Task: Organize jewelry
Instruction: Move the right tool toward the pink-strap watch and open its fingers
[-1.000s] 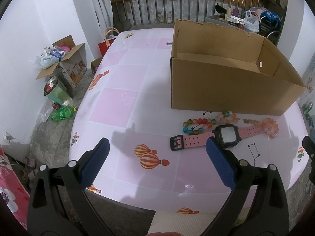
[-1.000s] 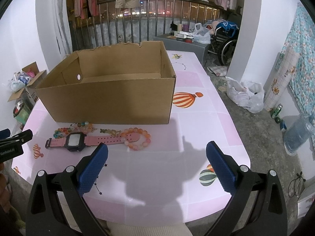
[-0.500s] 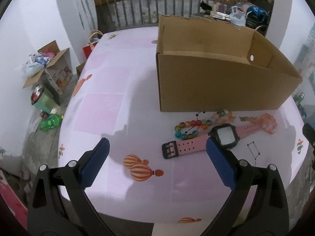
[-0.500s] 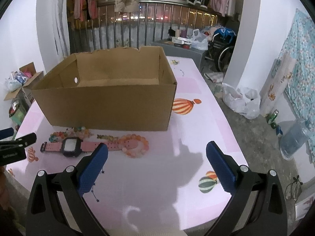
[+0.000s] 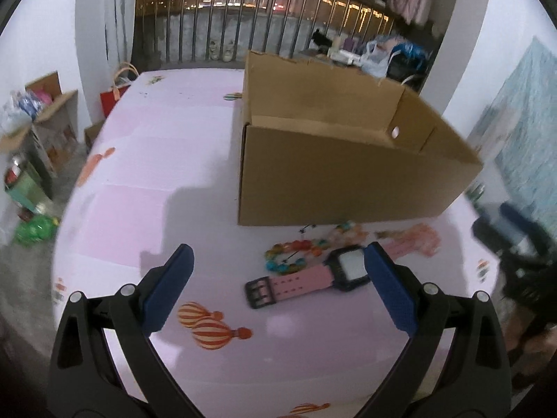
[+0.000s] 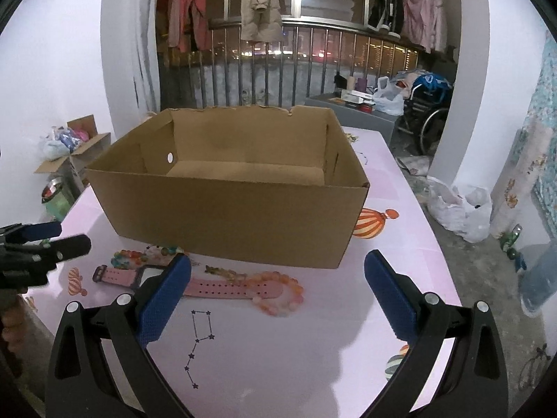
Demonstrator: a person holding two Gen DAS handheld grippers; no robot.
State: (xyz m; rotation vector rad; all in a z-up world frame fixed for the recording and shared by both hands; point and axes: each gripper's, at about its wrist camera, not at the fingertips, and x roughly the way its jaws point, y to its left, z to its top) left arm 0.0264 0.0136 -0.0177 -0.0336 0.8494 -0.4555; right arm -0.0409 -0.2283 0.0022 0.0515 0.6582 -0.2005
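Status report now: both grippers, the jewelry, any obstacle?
Left gripper and right gripper open, empty. Watch and bead bracelets lie on table before cardboard box. Nothing blocks.

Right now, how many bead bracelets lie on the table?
2. A multicolour bracelet lies by the watch's buckle end; an orange-pink bracelet lies at its other strap end. More beads near the box are too blurred to count.

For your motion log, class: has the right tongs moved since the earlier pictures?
Yes. The right tongs moved forward and left toward the box, which looms larger, and now frame the pink bracelet.
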